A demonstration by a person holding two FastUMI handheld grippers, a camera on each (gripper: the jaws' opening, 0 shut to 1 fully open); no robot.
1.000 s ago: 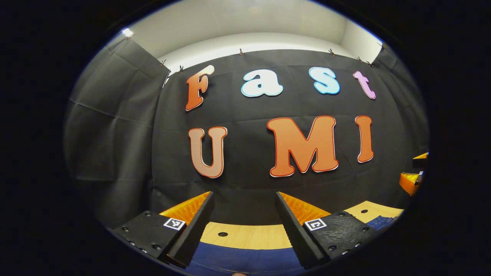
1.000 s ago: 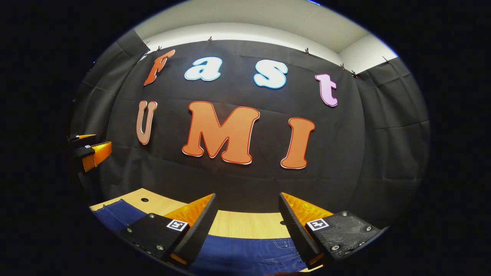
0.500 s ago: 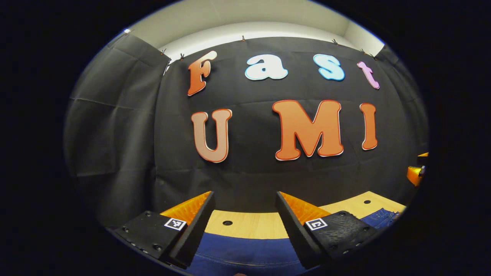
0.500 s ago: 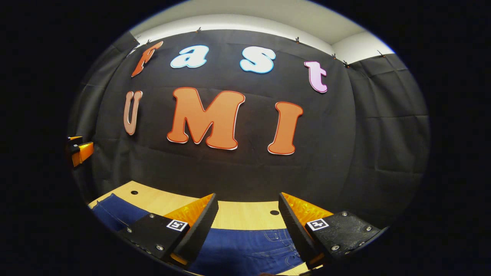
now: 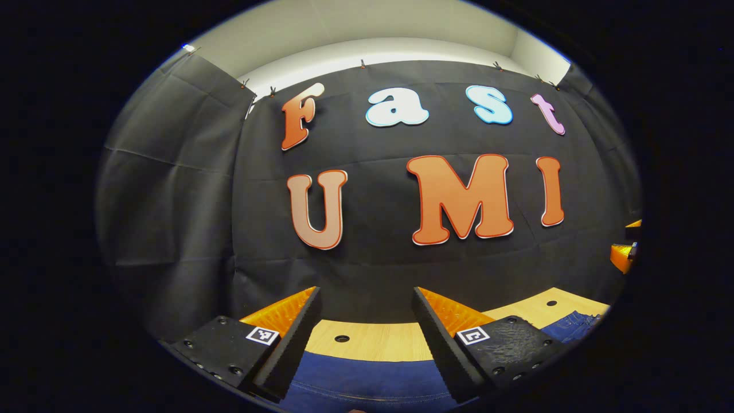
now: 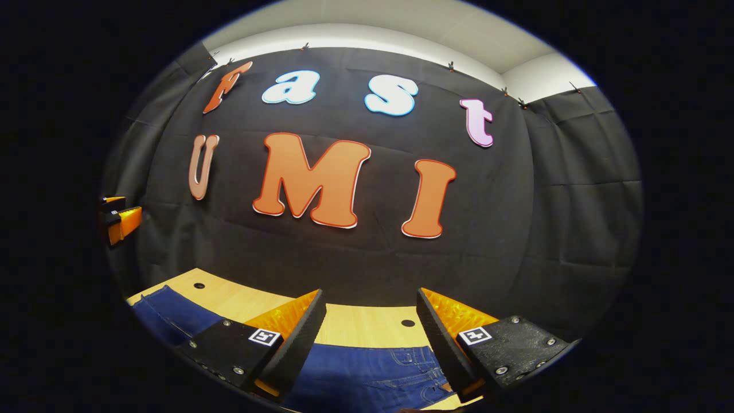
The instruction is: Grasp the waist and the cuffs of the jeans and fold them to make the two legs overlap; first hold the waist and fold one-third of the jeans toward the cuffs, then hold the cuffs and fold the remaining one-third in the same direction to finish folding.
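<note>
**Inspector:** Blue denim first. Where are the jeans?

**Operator:** In the left gripper view I see the jeans (image 5: 367, 381) lying flat just below and between the fingers of my left gripper (image 5: 364, 338), which stand spread with nothing between them. In the right gripper view the jeans (image 6: 367, 378) sit likewise under my right gripper (image 6: 371, 338); stitched pocket seams show by its right-hand finger. Its fingers are also spread and pinch nothing.

**Inspector:** Contact with the cloth?

**Operator:** I cannot tell; neither pair presses on it.

**Inspector:** Beyond the tongs?

**Operator:** Past the denim edge, the pale wooden table (image 5: 373, 341) with small round holes (image 6: 408, 323), then the black cloth wall (image 6: 573, 218). The other gripper (image 6: 120, 221) shows far left, held above the table.
</note>
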